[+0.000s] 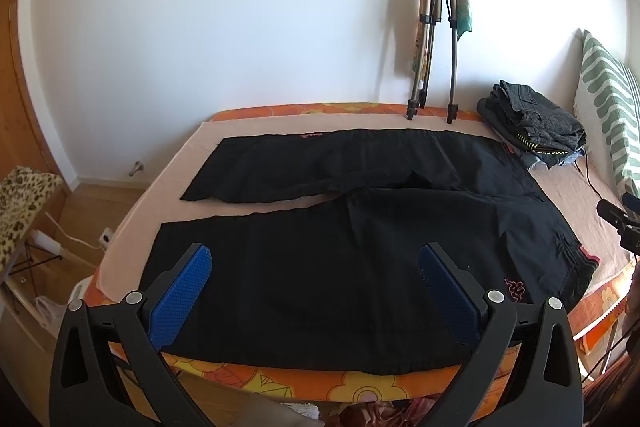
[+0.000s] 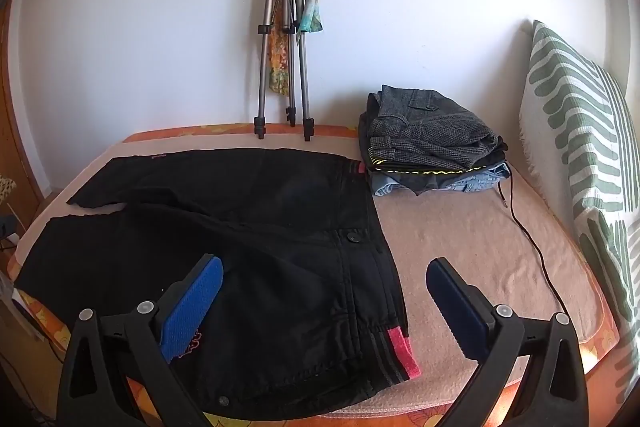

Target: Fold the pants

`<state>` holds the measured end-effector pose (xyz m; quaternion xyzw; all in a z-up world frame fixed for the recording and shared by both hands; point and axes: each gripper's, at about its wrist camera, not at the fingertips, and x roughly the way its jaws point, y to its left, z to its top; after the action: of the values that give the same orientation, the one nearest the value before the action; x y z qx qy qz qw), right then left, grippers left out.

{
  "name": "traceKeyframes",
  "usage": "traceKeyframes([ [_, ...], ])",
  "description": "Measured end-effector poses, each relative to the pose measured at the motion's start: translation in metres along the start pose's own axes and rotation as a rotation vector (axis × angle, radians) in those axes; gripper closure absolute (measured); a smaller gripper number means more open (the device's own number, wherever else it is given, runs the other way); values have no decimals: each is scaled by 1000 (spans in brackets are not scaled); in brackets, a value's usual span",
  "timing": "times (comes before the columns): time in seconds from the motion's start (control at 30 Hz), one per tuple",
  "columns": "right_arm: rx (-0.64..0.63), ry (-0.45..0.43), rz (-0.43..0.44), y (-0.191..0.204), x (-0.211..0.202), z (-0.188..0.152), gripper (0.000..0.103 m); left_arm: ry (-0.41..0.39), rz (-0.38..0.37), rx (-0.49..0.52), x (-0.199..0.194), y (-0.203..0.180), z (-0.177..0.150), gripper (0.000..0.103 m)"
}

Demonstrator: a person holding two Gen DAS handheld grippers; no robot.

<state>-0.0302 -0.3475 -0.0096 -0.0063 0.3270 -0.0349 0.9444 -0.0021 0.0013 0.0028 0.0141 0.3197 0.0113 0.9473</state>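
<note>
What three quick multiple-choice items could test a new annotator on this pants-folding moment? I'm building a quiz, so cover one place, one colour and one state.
1. Where does the stack of folded clothes lie?
A. on the floor
B. on the bed beyond the waistband, near the striped pillow
C. on the pants' legs

2. What colour are the pads of the left gripper?
A. blue
B. red
C. white

3. How do the black pants lie?
A. folded in half
B. rolled up
C. spread flat, legs apart

Answers: 1 B, the pile sits on the blanket by the pillow; 2 A, both fingers carry blue textured pads; 3 C, a gap of blanket shows between the two legs.
</note>
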Motion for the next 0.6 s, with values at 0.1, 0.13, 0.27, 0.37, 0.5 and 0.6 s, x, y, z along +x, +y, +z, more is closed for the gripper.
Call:
traceKeyframes([
  [0.1,-4,0,-1,1,0,1,0,-2,2,1,0,-1,0,0],
  [0.13,-7,1,0,0,0,2,0,-2,2,2,0,-1,0,0],
  [0.27,-21,-2,-4,3,-1,1,0,4,1,7,1,-1,0,0],
  [0.37,-26,-5,-2,3,-2,0,0,5,3,6,1,0,-1,0],
  [0.5,-29,-6,-1,3,-3,1,0,0,4,5,1,1,0,0],
  [0.6,-29,-6,-3,4,-3,1,0,-2,5,7,0,1,-1,0],
])
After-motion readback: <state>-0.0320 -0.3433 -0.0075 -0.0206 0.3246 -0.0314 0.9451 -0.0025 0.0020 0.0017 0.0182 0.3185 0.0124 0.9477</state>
